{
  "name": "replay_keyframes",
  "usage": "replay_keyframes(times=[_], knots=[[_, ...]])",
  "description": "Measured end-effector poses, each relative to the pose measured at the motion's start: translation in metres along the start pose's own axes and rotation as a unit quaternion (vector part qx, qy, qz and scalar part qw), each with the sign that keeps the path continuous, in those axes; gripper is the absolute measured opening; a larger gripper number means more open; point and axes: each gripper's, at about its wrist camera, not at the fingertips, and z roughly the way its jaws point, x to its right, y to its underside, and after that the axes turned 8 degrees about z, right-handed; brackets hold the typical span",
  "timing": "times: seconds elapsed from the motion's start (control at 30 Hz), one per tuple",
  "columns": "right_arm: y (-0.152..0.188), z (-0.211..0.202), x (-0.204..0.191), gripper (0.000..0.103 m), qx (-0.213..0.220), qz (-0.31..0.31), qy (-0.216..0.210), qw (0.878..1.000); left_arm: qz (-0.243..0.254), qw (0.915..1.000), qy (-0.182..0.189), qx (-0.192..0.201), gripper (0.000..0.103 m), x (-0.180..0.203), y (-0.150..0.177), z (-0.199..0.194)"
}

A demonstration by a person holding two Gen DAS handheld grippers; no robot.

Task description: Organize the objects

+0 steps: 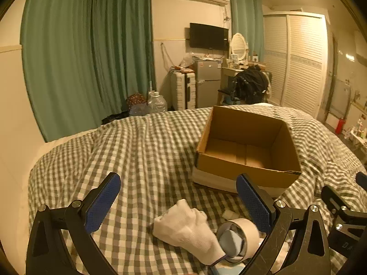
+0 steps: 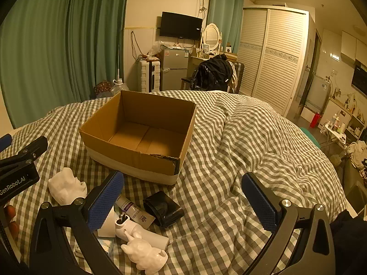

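An open, empty cardboard box (image 1: 247, 142) (image 2: 140, 135) stands on the checked bed cover. In the left wrist view my left gripper (image 1: 179, 199) is open, above a white glove (image 1: 185, 224) and a roll of tape (image 1: 238, 238). In the right wrist view my right gripper (image 2: 185, 201) is open, with a black roll (image 2: 164, 208), a small tube (image 2: 134, 213), a white plug-like device (image 2: 137, 231) and a white figurine (image 2: 146, 256) below it. The white glove (image 2: 66, 186) lies left of them.
The bed cover (image 2: 240, 151) is rumpled, with a ridge right of the box. The other gripper's body shows at the left edge of the right wrist view (image 2: 18, 167). Green curtains, a fridge, a suitcase and a wardrobe stand beyond the bed.
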Motion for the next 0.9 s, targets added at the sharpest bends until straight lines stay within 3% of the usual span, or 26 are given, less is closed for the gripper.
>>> replay_keyframes(times=[0.23, 0.37, 0.43, 0.57, 0.73, 0.9], knots=[[0.001, 0.001, -0.001, 0.103, -0.001, -0.001, -0.001, 1.000, 0.008, 0.9999, 0.008, -0.001, 0.103, 0.005, 0.001, 0.002], [0.000, 0.001, -0.001, 0.103, -0.001, 0.000, -0.002, 1.000, -0.031, 0.9984, 0.045, -0.014, 0.103, -0.002, 0.001, 0.005], [0.001, 0.002, 0.000, 0.103, -0.003, 0.001, -0.003, 1.000, -0.031, 0.9988, 0.037, -0.011, 0.103, -0.001, 0.001, 0.006], [0.002, 0.004, 0.000, 0.103, -0.007, 0.005, -0.004, 1.000, 0.022, 0.9996, -0.016, -0.003, 0.103, 0.011, 0.002, 0.006], [0.003, 0.004, -0.001, 0.103, -0.005, 0.000, -0.004, 1.000, 0.021, 0.9997, 0.015, 0.001, 0.103, 0.013, 0.003, 0.004], [0.003, 0.005, 0.000, 0.103, -0.003, -0.003, -0.003, 1.000, 0.031, 0.9994, -0.002, 0.017, 0.103, 0.016, 0.002, 0.000]])
